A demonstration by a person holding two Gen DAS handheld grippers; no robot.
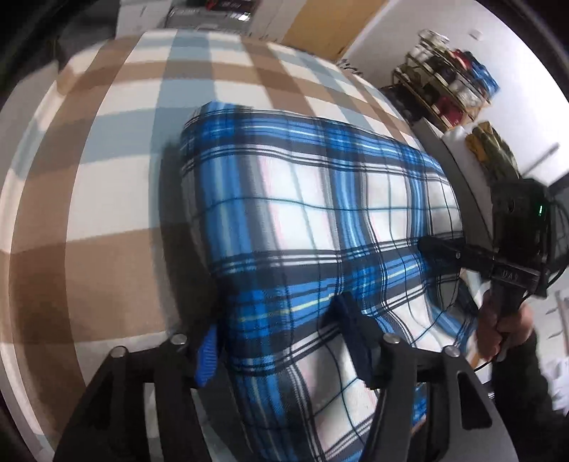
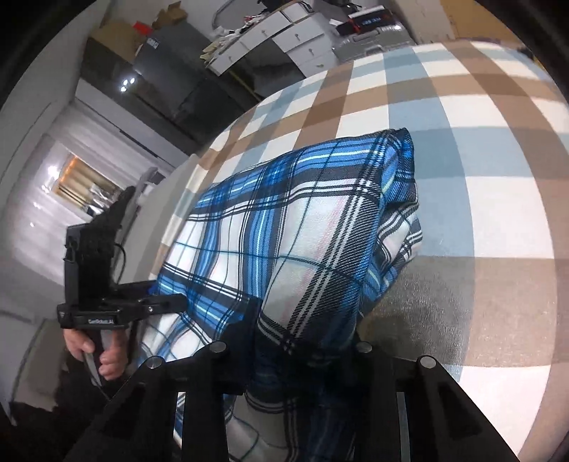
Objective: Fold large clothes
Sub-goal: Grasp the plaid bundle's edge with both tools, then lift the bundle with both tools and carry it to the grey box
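Observation:
A blue, white and black plaid garment (image 1: 313, 199), folded into a thick bundle, lies on a bed with a brown, pale blue and white checked cover (image 1: 106, 220). My left gripper (image 1: 281, 341) is at its near edge, with the cloth bunched between the blue-padded finger (image 1: 206, 355) and the dark finger, both pressing on it. In the right wrist view the garment (image 2: 291, 227) fills the middle, and my right gripper (image 2: 298, 352) is shut on its near corner. Each gripper shows in the other's view: the right gripper (image 1: 437, 248) and the left gripper (image 2: 167, 302), both at the cloth's edge.
A person's hand (image 1: 505, 327) holds the right gripper's handle, another hand (image 2: 103, 355) the left. A shelf of shoes (image 1: 448, 81) stands by the wall past the bed's right edge. White drawers (image 2: 284, 32) and a suitcase (image 2: 370, 35) stand beyond the bed's far end.

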